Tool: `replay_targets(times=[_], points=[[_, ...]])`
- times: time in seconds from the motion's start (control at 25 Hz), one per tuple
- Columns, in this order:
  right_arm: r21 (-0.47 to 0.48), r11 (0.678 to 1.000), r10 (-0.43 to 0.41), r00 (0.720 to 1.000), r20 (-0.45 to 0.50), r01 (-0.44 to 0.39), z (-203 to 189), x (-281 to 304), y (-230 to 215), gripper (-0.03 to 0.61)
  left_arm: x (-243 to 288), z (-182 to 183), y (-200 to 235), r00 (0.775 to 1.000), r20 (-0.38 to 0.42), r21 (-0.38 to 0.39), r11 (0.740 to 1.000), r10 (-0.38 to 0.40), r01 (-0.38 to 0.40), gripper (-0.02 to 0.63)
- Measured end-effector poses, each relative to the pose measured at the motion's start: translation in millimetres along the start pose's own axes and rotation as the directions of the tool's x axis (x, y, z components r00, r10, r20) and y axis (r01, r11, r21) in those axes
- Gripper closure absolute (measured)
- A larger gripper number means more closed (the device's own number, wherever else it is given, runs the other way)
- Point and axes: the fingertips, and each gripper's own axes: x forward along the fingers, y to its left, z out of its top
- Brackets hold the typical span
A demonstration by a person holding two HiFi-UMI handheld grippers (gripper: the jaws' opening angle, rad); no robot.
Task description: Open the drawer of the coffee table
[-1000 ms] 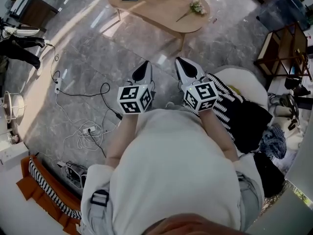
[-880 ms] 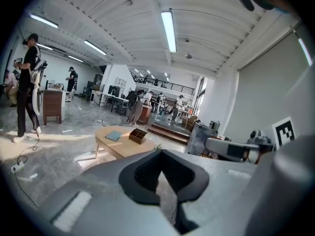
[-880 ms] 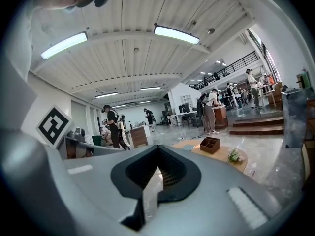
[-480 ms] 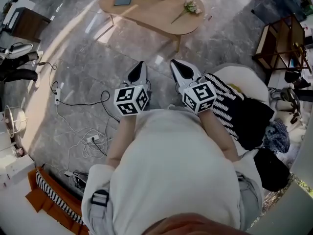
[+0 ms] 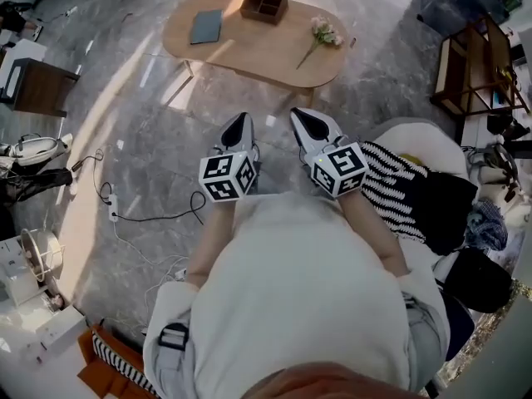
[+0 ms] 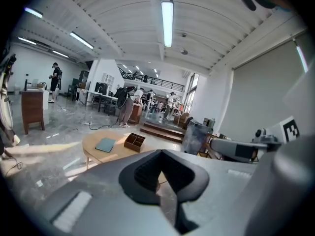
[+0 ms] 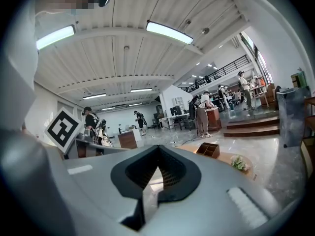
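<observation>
The oval wooden coffee table (image 5: pixel 249 52) stands on the marble floor ahead of me. No drawer front shows from here. On its top lie a blue-grey book (image 5: pixel 206 26), a wooden compartment box (image 5: pixel 264 3) and a flower sprig (image 5: pixel 321 35). My left gripper (image 5: pixel 240 121) and right gripper (image 5: pixel 306 119) are held side by side in front of my body, short of the table's near edge, both shut and empty. In the left gripper view, the table (image 6: pixel 93 146) with the book (image 6: pixel 105 144) and box (image 6: pixel 134 141) shows beyond the closed left gripper (image 6: pixel 160 154). In the right gripper view, the box (image 7: pixel 208 150) and flowers (image 7: pixel 239 163) show past the closed right gripper (image 7: pixel 157 147).
Cables and a power strip (image 5: pixel 113 213) trail over the floor at left, near a dark wooden cabinet (image 5: pixel 37 86). A white seat with striped cloth (image 5: pixel 399 177) is close on my right, a wooden shelf (image 5: pixel 470 65) further right. Several people stand far off in the hall.
The coffee table has come nearer and lower in the head view, its whole top now visible. Both grippers travelled forward with me, still shut and side by side.
</observation>
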Motion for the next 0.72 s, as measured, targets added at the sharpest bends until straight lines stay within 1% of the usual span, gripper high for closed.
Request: replay_targets(times=[0.24, 0.44, 0.72], points=[[0.01, 0.998, -0.063, 0.998, 0.008, 0.062, 20, 70, -1, 0.58, 30, 36, 57, 0.998, -0.022, 0.017, 0.998, -0.056, 0.056, 0.617], [0.024, 0.99, -0.138, 0.99, 0.034, 0.137, 35, 121, -9, 0.58, 54, 59, 99, 0.994, -0.044, 0.042, 0.994, -0.098, 0.099, 0.618], [0.043, 0.972, -0.231, 0.972, 0.037, 0.229, 40, 174, -21, 0.58, 89, 75, 152, 0.984, -0.092, 0.063, 0.985, -0.152, 0.159, 0.617]])
